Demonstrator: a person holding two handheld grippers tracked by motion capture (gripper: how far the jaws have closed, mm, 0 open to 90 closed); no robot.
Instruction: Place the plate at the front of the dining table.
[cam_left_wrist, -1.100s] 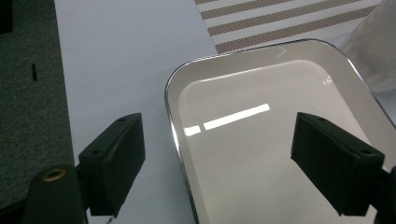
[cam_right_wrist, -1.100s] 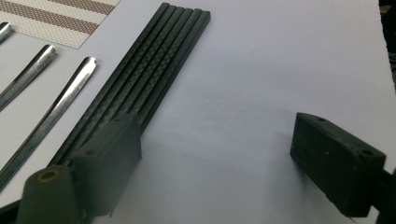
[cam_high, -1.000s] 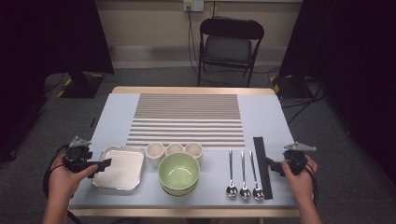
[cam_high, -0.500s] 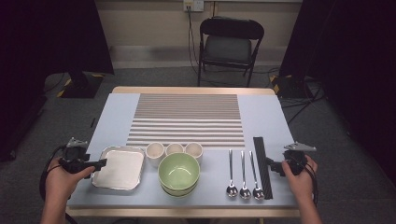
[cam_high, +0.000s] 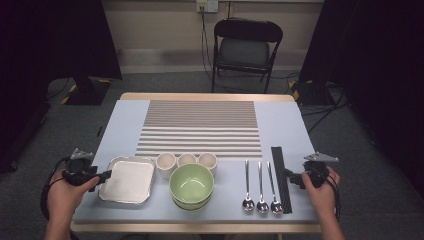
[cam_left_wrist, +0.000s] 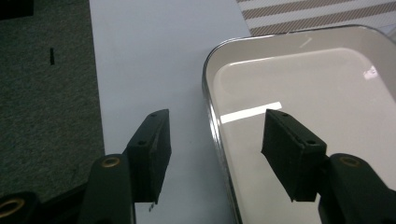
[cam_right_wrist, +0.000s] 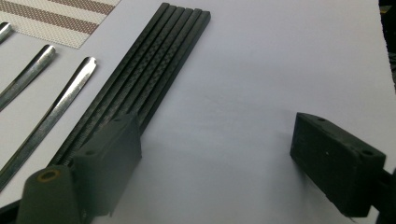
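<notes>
The tray (cam_high: 127, 180) sits at the table's seven o'clock. The left gripper (cam_left_wrist: 212, 149) straddles its near rim, jaws just closing, not yet pinching. Thin, stiff, slick metal, probably light: grip the rolled rim. The right gripper (cam_right_wrist: 233, 158) gapes wide, empty.

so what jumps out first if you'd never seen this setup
The green bowl stands at the table's near edge, three small cups right behind it. The left gripper has its jaws astride the metal tray's rim, closing in, pads not yet pressing. At right lie three spoons beside black chopsticks.
</notes>
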